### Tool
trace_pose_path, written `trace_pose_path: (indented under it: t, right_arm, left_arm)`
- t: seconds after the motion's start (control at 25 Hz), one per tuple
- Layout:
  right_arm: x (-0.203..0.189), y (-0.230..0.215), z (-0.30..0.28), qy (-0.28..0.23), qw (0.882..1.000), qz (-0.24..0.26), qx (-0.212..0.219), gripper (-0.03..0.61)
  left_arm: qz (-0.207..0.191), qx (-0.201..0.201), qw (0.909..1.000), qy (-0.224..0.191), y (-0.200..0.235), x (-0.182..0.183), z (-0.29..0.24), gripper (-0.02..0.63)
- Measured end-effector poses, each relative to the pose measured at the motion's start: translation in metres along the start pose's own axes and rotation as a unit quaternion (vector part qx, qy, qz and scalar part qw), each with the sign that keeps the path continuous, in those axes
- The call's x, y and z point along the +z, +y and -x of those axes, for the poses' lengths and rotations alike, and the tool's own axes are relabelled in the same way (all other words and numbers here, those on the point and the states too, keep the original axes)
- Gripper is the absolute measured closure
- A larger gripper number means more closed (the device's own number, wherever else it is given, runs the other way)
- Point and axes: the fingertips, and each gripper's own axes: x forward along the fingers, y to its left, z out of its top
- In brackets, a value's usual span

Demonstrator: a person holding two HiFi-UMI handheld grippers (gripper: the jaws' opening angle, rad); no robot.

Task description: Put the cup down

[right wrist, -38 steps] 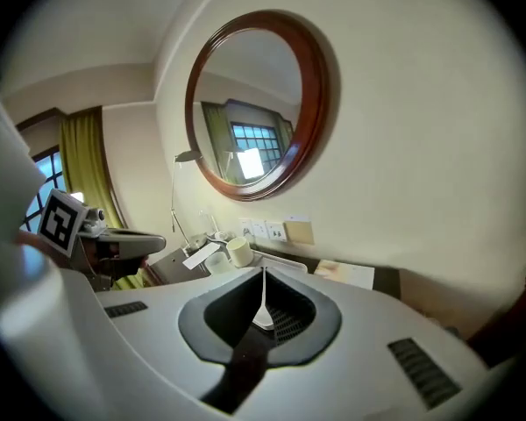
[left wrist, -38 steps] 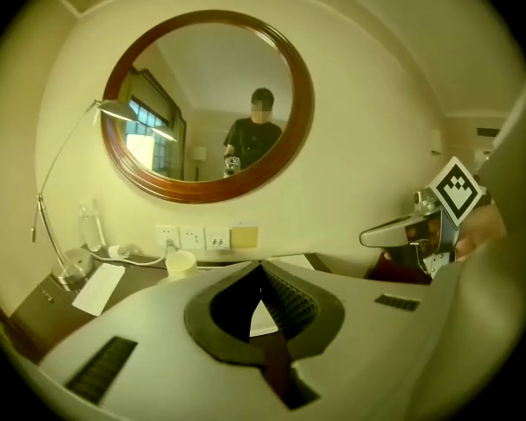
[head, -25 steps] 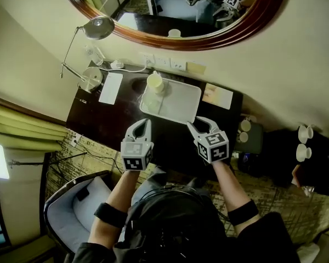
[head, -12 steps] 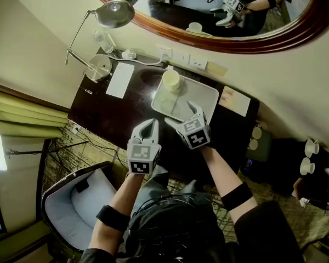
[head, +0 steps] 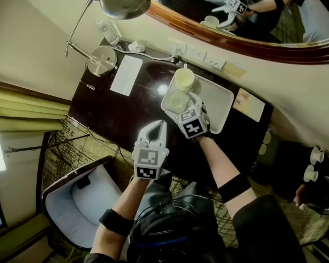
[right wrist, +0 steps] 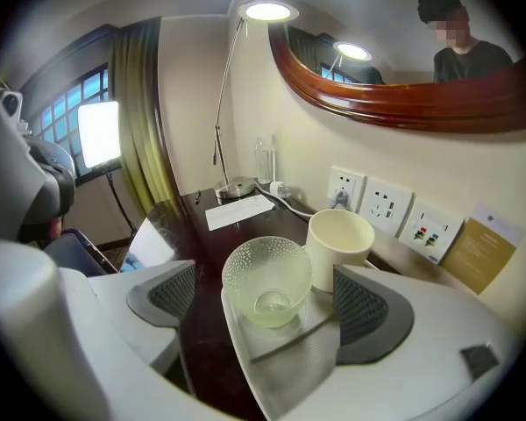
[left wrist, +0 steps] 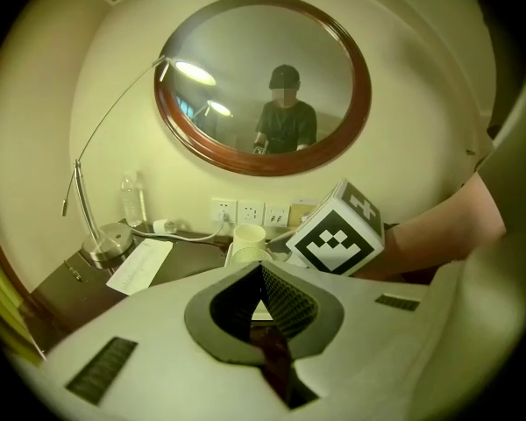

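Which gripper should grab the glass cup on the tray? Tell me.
The right gripper: its jaws, just opening, flank the glass cup on the tray; the left gripper is shut, farther back.

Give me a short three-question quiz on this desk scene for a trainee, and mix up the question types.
1. True or false: the glass cup and the cream cup both stand on the tray.
2. What lies on the desk beside the lamp base? A) a sheet of paper B) a laptop C) a plate
3. Fill in: the jaws of the right hand-held gripper are ___, with the glass cup between them.

Key: 1 true. 2 A. 3 open; they have just been opening, and neither pad presses on the cup.
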Motion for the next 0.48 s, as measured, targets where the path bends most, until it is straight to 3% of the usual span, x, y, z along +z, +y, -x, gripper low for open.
trace_pose_path:
  t: [0.16,0.28,0.48]
  right_arm:
    - [0.0,0.003,-0.022,0.004,1.0,0.012,-0.006,0.058]
    - [-0.001,0.005,-0.03,0.009,1.0,0.018,-0.007,0.173]
    - [-0.006,0.003,-0.026,0.014,1.0,0.017,-0.013,0.187]
  left_arm:
    - [0.007,-0.005,0.9999,0.006,0.009,-0.01,0.002,0.612]
    - [0.013,-0.003,0.9999,0.009,0.013,-0.015,0.002,0.612]
    - [0.012,-0.009,0.9998,0.013,0.012,-0.018,0.0,0.612]
